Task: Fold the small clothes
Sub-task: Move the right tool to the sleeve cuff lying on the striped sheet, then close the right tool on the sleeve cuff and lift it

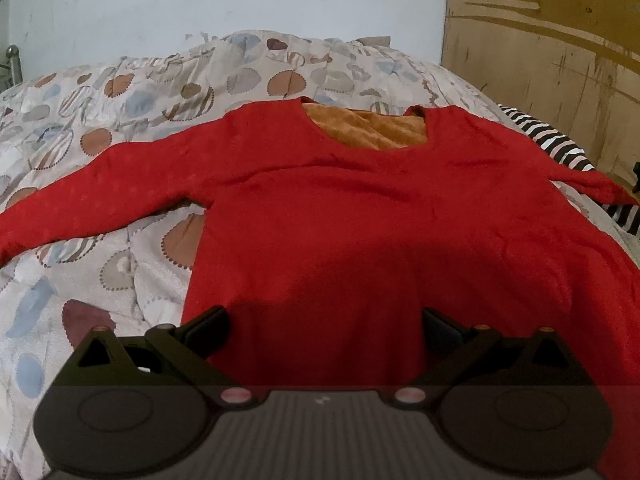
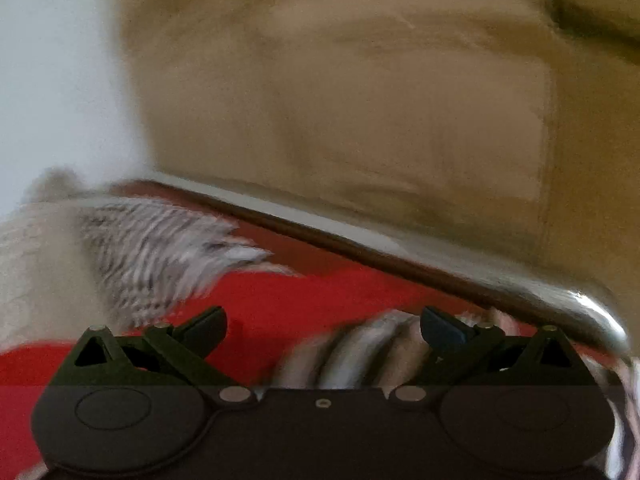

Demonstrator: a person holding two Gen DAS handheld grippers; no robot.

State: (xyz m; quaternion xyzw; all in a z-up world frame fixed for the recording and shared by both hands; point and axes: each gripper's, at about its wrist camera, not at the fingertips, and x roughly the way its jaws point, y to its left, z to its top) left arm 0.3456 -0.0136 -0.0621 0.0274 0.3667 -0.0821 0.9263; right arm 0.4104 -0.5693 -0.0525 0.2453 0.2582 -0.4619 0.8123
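Observation:
A red long-sleeved top [image 1: 360,208] with an orange lining at the neck lies flat, face up, on the bed, sleeves spread to both sides. My left gripper [image 1: 324,324] is open and empty, just above the top's lower hem. In the blurred right wrist view my right gripper [image 2: 324,324] is open and empty over the red top's [image 2: 280,300] right sleeve area, with a black-and-white striped cloth [image 2: 160,252] beside and under it.
A patterned quilt [image 1: 100,128] covers the bed. A striped cloth [image 1: 560,140] lies at the right by the sleeve. A wooden board [image 1: 540,40] and white wall stand behind. A chrome bed rail [image 2: 592,304] runs along the right edge.

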